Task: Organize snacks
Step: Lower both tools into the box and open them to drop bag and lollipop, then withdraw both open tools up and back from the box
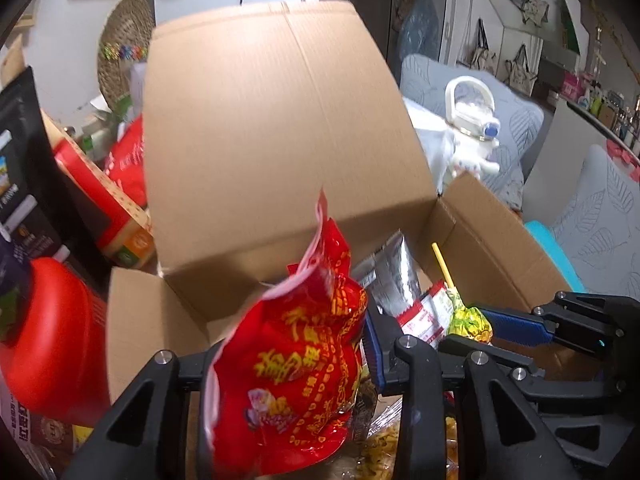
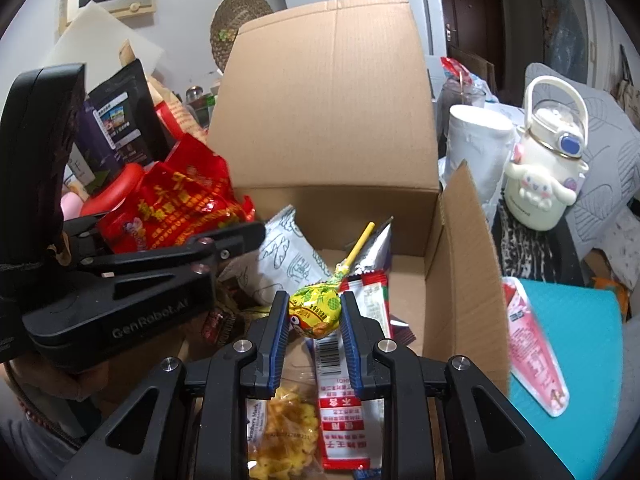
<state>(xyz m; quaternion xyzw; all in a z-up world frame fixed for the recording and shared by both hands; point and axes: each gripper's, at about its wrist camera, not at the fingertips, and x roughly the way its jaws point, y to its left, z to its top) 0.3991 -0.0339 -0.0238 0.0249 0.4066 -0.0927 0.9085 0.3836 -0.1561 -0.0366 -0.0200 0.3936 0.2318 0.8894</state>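
Two claws are working over an open cardboard box (image 2: 328, 120). The right claw (image 2: 316, 316) is clamping the wrapped yellow head of a lollipop (image 2: 316, 308) between its blue pads, with the yellow stick slanting up and away toward the box's back wall. The left claw (image 1: 292, 364) is pinching a red snack bag (image 1: 292, 352) printed with yellow characters, and the bag is standing up between its fingers, its torn top pointing toward the tall back flap. In the right wrist view that same bag is hanging over the box's left edge, with the left claw's black body crossing in front of it.

Under the claws, inside the box, other snacks are lying loose: a clear bag of yellow crisps (image 2: 288, 428) near the front edge, a red and white packet (image 2: 340, 408) just beside it, a silver packet (image 2: 376, 252) leaning toward the back right corner, and a white packet with line drawings (image 2: 288, 256) toward the back left.

Outside the box's right wall, a cream kettle-shaped bottle (image 2: 548, 168) is standing upright, and a pink packet (image 2: 536, 344) is lying on a teal surface (image 2: 580, 320).
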